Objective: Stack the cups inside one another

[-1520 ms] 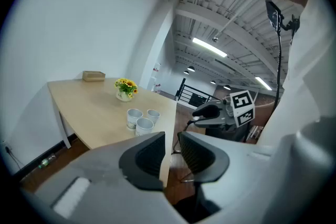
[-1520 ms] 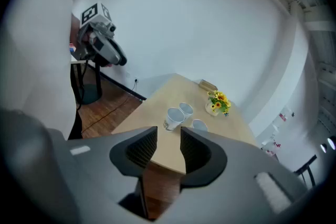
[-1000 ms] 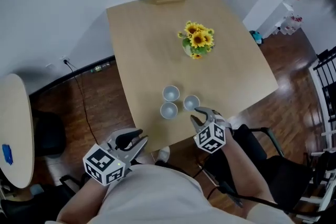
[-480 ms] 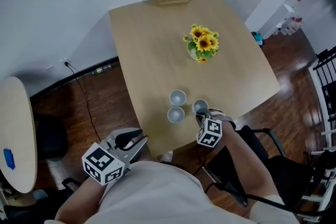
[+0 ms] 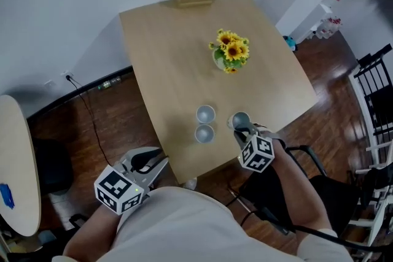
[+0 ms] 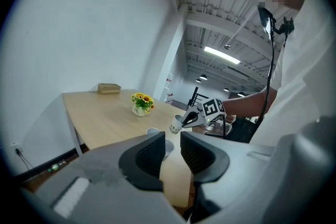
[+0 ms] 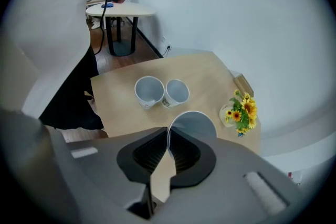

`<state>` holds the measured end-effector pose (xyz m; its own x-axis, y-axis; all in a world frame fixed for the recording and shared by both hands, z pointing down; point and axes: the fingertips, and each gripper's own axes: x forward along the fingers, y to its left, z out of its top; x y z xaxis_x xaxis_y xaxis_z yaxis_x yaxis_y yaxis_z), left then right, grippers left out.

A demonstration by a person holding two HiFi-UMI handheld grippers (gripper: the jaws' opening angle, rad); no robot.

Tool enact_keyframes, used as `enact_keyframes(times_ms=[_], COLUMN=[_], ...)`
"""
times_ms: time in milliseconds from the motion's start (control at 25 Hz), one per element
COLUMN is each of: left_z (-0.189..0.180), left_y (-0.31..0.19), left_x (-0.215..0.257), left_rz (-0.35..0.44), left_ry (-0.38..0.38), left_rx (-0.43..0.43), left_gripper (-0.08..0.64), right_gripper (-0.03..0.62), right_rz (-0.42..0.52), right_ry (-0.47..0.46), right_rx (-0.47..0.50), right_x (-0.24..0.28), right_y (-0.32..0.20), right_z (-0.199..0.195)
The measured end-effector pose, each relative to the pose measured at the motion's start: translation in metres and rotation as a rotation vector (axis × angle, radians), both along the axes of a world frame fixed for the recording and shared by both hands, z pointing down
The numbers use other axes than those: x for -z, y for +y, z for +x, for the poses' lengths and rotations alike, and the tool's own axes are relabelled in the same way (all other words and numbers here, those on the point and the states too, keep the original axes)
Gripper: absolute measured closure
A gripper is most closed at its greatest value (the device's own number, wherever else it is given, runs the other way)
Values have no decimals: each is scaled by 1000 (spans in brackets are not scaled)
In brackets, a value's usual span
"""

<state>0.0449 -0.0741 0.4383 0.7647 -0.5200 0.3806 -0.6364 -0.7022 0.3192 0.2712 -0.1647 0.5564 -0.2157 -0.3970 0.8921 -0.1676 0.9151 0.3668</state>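
In the head view, three cups are at the near end of the counter. The far cup and near cup stand upright just beside each other, back from the near edge. To their right, close to the near right edge, is the cup that the right tool has taken by the rim. The left tool hangs off the counter, beyond its near edge, well apart from all the cups.

In the left tool view, the left tool has its jaws a little apart with nothing between them. Past them we see the right tool with the cup tilted and, it seems, clear of the counter.

In the right tool view, the right tool is closing its jaws, with the wall of the cup pinched between them, one pad inside and one outside. The near cup and far cup stand empty beyond.

We judge that the grasp of the first cup is in hand. Next, the right tool should carry the cup over one of the other two, bring it upright and centred above that mouth, lower it in, then let go.
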Motion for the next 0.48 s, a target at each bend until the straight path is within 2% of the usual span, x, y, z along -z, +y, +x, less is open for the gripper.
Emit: enact_keyframes(times_ms=[240, 480], left_z=[-9, -23], left_y=[-4, -3], left_x=[6, 5], left_rz=[44, 59], left_ry=[-3, 10], left_rx=[-22, -15], left_gripper=[462, 462], right_gripper=[568, 568], right_rz=[-1, -37], right_ry=[-91, -107], right_rx=[11, 54], right_x=[40, 38], right_y=[-8, -19], right_z=[-39, -76])
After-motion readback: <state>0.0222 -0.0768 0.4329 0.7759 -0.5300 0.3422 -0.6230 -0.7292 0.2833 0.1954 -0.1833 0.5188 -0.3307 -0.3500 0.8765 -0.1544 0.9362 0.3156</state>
